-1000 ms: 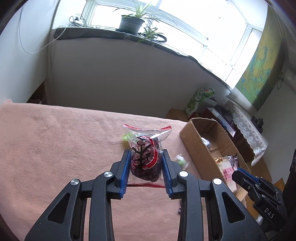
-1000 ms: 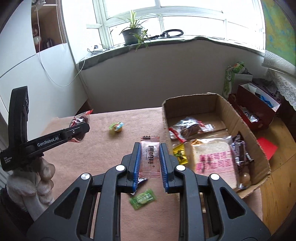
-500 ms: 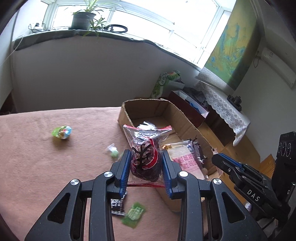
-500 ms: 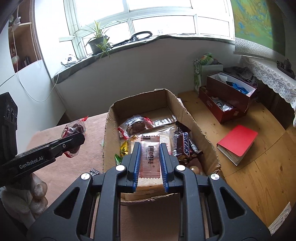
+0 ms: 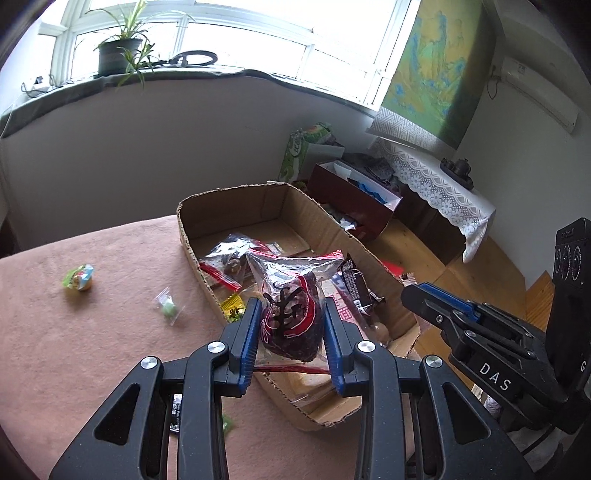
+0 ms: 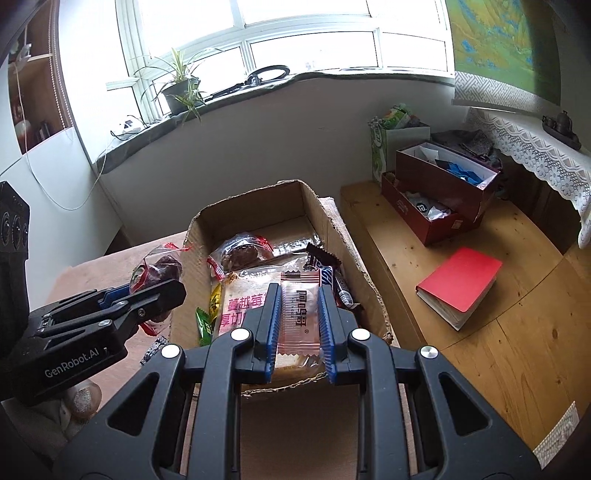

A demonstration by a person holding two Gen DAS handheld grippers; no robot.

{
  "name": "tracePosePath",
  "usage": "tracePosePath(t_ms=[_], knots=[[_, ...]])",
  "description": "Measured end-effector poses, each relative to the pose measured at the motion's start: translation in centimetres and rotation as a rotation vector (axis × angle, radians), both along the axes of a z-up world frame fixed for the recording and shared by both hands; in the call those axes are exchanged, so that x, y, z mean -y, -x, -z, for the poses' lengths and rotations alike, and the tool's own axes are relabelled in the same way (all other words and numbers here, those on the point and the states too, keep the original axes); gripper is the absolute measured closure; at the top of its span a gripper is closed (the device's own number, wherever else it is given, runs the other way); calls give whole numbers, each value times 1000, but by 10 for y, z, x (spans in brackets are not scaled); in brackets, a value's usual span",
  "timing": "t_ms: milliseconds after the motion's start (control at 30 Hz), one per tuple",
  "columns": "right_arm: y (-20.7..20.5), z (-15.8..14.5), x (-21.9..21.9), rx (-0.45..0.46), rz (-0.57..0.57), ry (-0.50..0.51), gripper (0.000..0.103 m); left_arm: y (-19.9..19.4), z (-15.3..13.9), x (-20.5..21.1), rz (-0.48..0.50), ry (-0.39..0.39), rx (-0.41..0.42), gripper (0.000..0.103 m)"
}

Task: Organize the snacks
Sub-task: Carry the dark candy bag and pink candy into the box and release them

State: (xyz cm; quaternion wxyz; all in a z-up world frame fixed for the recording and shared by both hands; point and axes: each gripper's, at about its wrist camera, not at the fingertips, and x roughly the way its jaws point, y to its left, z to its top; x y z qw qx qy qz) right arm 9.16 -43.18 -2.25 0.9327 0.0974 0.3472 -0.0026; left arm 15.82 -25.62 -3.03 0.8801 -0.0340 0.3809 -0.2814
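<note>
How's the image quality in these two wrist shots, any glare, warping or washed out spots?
Left wrist view: the window panes are blown out white, the fisheye bends the grey windowsill, and light glints off the clear plastic bag of dark red snacks in the left gripper. Right wrist view: the window is equally overexposed, corners are vignetted black, yet the pink translucent wrapped snack in the right gripper is sharp.
</note>
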Motion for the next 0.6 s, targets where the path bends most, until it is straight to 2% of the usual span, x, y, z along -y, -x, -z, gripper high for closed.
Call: tracePosePath(t_ms=[600], knots=[[-12,10,8,-27,-2,-5,82,-10,10,24,16,-69,-16,72]])
